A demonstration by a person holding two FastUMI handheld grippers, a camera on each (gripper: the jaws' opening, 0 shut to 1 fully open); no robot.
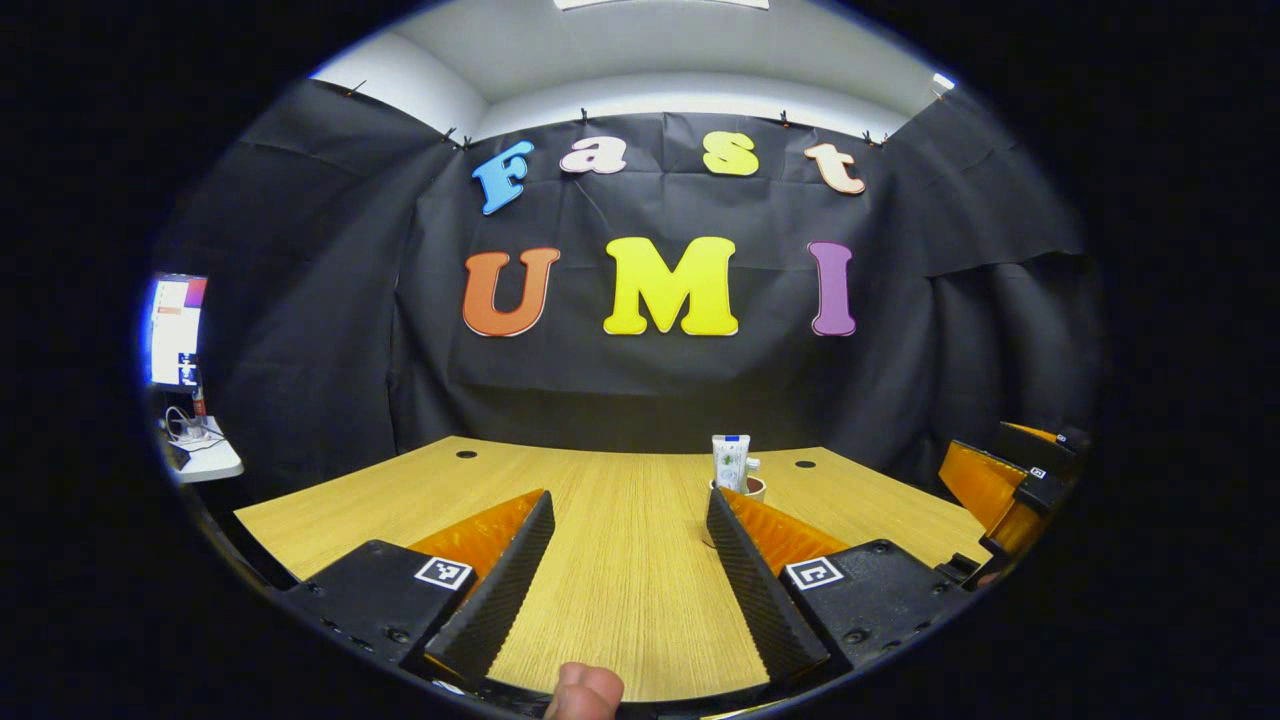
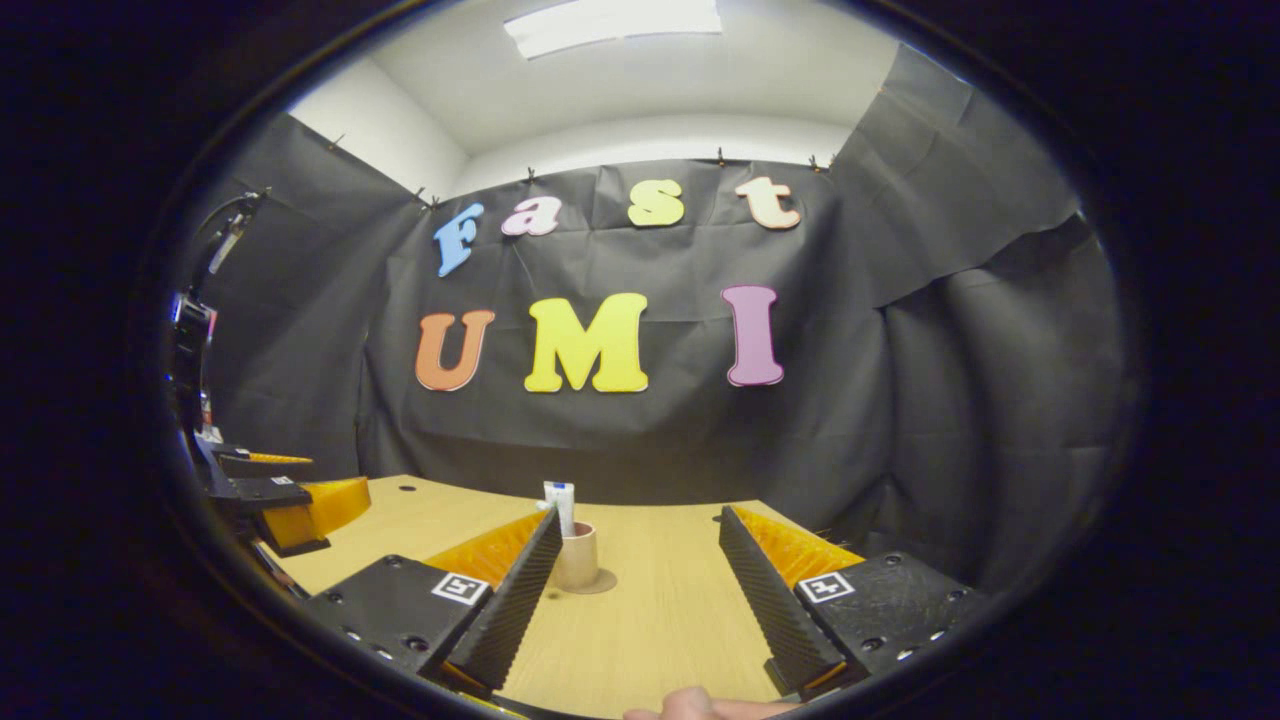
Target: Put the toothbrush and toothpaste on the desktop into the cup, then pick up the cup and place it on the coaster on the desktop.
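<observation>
Both claws released, holding nothing: left claw, right claw. Cup with toothpaste on coaster; coaster visible in right gripper view, monitor in left gripper view.

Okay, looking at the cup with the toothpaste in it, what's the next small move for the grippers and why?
Probably none beyond drawing both grippers back. The cup stands upright on the coaster with the toothpaste sticking out of it. The left gripper and right gripper are both open and apart from the cup, so the placing looks done. I cannot make out the toothbrush clearly.
</observation>
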